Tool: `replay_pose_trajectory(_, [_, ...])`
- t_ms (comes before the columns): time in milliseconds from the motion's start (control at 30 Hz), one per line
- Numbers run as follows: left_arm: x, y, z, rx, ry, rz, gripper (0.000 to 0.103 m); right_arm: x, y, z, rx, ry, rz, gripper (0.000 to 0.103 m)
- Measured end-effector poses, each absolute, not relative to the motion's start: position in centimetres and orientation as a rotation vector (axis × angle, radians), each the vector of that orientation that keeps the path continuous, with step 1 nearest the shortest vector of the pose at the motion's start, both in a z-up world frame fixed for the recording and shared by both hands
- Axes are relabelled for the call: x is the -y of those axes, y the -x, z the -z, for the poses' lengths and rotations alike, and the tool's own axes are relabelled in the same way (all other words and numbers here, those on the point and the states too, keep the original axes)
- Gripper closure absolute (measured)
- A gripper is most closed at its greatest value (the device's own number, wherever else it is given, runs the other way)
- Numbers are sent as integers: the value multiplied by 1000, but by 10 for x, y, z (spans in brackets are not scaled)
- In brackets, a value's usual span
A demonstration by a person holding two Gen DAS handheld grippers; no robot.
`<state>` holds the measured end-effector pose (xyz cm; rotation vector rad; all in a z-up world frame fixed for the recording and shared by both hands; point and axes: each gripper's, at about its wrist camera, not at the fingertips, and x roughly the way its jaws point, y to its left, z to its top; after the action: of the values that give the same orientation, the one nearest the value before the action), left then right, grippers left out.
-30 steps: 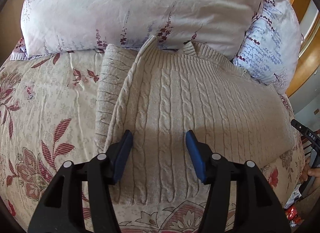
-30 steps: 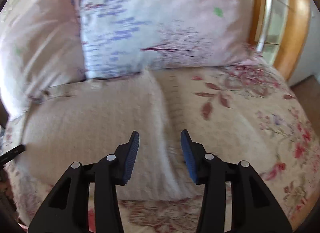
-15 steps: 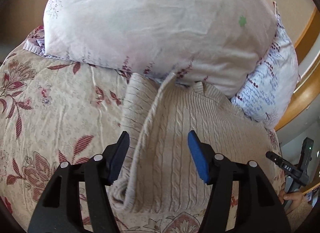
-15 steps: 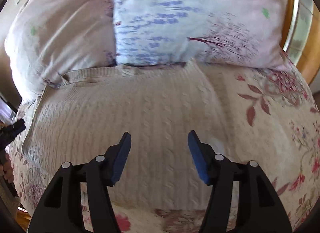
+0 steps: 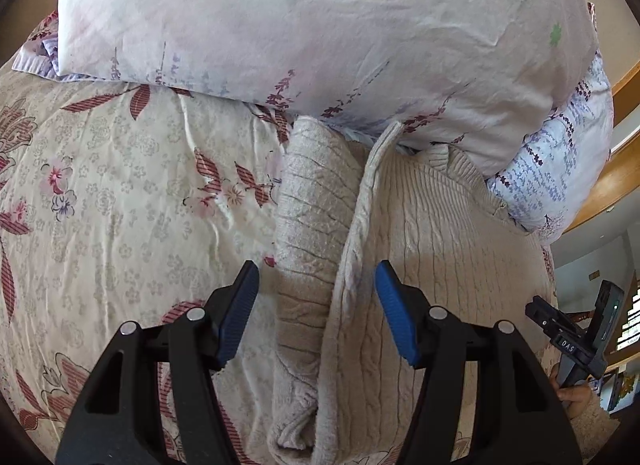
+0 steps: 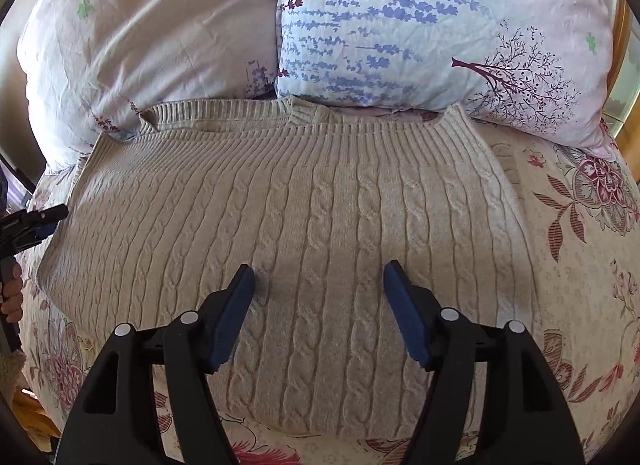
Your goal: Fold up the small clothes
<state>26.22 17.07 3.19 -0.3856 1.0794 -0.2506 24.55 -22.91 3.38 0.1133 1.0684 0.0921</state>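
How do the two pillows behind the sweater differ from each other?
The pink pillow is pale pink with sparse sprigs; the blue pillow is light blue with dense purple sprigs and a tree. Pink sits left, blue right. Both are wrinkled and touch the sweater.

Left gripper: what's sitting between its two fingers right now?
In the left wrist view, the left gripper hangs open over the sweater's folded-in sleeve and side edge. Both lie between the fingers, untouched by the pads.
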Motion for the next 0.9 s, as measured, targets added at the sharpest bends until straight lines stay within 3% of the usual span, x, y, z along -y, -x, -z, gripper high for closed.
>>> replay_pose_trajectory(167, [-174,-265,-24,-1059,506,267,62,218,-249,-28,-1071,-86,-105,27])
replay_pose_trajectory(600, [-160,-267,-24,-1063,549,190,75,221,-245,-30,-1078,-93,-104,25])
replay_pose_trajectory(700, [-153,-268,-25,-1059,521,181,84,222,-244,-30,-1083,-93,-101,25])
replay_pose_trajectory(900, [-153,-263,-39,-1013,614,236,88,226,-240,-34,-1091,-130,-93,25])
